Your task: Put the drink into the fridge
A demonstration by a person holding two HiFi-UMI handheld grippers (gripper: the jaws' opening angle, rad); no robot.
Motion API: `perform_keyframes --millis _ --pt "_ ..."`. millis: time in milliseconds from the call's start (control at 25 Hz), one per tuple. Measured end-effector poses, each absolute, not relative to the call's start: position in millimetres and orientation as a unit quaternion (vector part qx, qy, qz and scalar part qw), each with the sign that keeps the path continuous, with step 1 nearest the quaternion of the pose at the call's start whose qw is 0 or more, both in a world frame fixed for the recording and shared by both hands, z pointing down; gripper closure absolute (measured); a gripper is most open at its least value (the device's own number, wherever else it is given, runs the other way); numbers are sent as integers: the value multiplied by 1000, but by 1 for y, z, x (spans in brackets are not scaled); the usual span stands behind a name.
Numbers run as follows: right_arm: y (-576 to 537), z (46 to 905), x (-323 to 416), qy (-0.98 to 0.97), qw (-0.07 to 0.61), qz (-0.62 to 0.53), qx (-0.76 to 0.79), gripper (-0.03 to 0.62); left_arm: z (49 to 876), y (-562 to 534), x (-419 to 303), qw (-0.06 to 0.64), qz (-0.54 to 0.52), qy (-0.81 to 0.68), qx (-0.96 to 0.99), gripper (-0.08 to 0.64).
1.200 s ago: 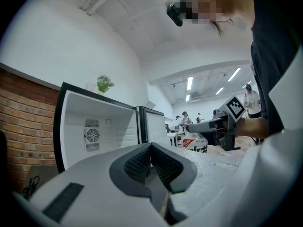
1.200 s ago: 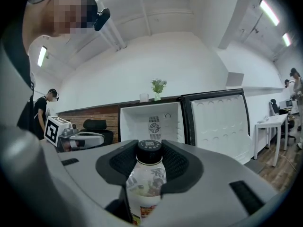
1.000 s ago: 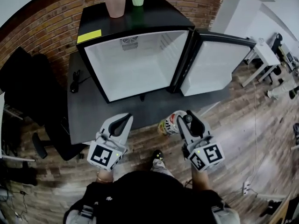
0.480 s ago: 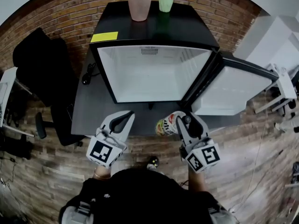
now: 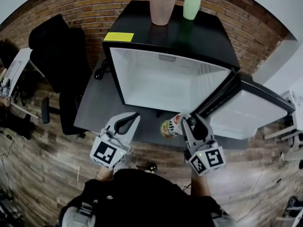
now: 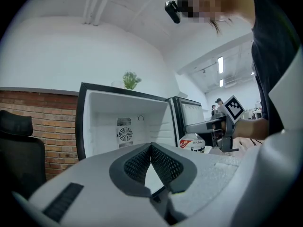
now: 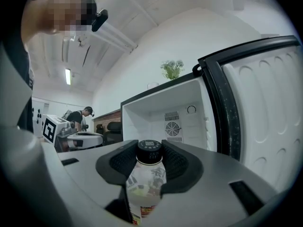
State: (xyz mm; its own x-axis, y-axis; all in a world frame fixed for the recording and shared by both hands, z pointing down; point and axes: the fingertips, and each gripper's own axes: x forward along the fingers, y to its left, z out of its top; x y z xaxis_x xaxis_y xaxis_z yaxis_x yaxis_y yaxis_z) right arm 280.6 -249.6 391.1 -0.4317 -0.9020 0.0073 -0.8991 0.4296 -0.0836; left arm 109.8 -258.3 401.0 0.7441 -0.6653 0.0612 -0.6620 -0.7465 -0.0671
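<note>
Fridge (image 5: 170, 86) looms closer; right tool (image 5: 187, 121) clamps drink (image 5: 169, 126).

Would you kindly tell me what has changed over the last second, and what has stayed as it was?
The person has stepped nearer the fridge: it fills more of the head view and sits further right. Nothing was grasped or released. The right hand-held gripper still clamps the bottle, the left hand-held gripper stays shut and empty, and the door remains open.
</note>
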Motion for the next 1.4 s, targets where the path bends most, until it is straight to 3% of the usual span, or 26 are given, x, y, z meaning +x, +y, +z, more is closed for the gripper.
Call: perform_keyframes --millis 1400 --pt "-426 410 263 846 -53 -22 -531 443 407 -374 81 7 -22 375 -927 557"
